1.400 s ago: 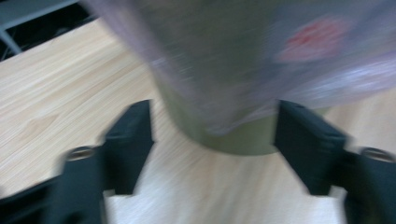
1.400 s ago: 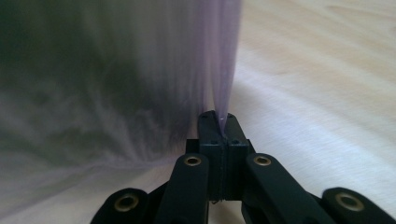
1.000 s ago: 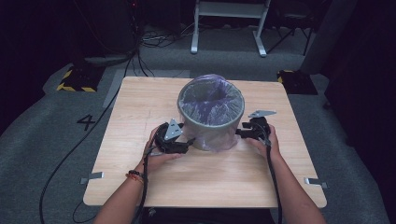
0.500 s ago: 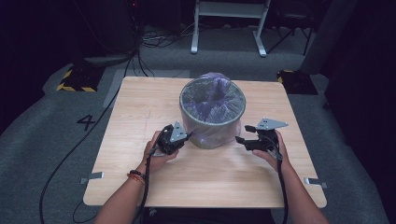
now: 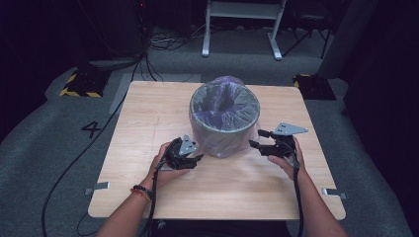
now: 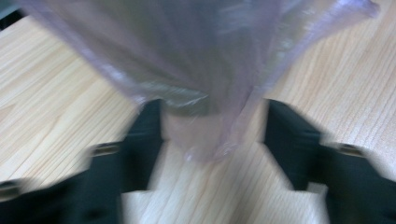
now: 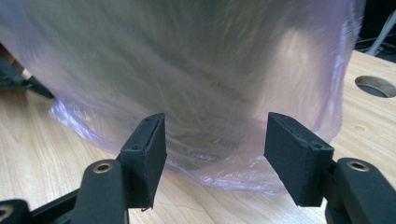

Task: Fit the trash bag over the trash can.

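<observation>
A round bin [image 5: 225, 121] stands upright near the middle of the wooden counter [image 5: 148, 111], lined with a thin purple bag [image 5: 223, 81] whose loose film is folded over the rim and hangs down the outside wall to the counter. The left tongs [image 5: 196, 159] sit low at the bin's near left side, held in the person's left hand [image 5: 165, 165]. Their jaws have just been opening and now stand apart; in the left gripper view a hanging fold of the bag [image 6: 205, 93] droops between them, not pinched, though that picture is blurred. The right tongs [image 5: 257, 139] are held at the bin's right side by the right hand [image 5: 284, 160], just beside the film and apart from it. In the right gripper view their jaws have just been closing a little but stand well apart, with nothing between them, facing the bag's lower edge [image 7: 224, 175] where it bunches on the counter.
</observation>
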`<action>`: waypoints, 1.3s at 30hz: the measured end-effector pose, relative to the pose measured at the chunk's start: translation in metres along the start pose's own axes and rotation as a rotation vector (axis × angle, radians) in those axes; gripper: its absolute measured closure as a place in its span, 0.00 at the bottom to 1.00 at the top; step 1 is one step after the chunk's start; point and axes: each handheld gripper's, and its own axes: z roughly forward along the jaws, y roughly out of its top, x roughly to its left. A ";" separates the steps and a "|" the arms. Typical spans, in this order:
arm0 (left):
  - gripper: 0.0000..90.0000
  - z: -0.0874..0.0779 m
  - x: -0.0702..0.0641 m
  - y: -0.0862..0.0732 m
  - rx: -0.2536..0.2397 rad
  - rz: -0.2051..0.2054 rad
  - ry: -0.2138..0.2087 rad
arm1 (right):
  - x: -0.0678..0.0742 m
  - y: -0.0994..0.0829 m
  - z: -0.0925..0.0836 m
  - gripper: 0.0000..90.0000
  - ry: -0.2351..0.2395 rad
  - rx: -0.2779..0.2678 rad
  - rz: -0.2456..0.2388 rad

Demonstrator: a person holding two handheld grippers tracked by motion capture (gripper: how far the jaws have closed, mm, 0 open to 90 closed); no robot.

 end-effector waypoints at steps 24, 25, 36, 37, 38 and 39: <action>0.49 -0.002 0.091 0.026 -0.173 -0.299 0.001 | -0.032 0.027 0.028 0.58 -0.089 0.067 0.013; 0.48 0.001 0.093 0.026 -0.180 -0.310 -0.009 | -0.037 0.026 0.032 0.59 -0.083 0.071 0.031; 0.97 0.027 0.102 0.028 -0.172 -0.272 -0.125 | -0.045 0.017 0.046 0.99 0.005 0.013 0.026; 1.00 0.029 0.101 0.030 -0.160 -0.267 -0.106 | -0.044 0.016 0.048 1.00 0.007 0.009 0.030; 1.00 0.031 0.101 0.030 -0.157 -0.277 -0.100 | -0.044 0.015 0.048 1.00 0.006 0.004 0.038; 1.00 0.032 0.101 0.029 -0.154 -0.283 -0.103 | -0.046 0.013 0.049 1.00 0.015 0.002 0.051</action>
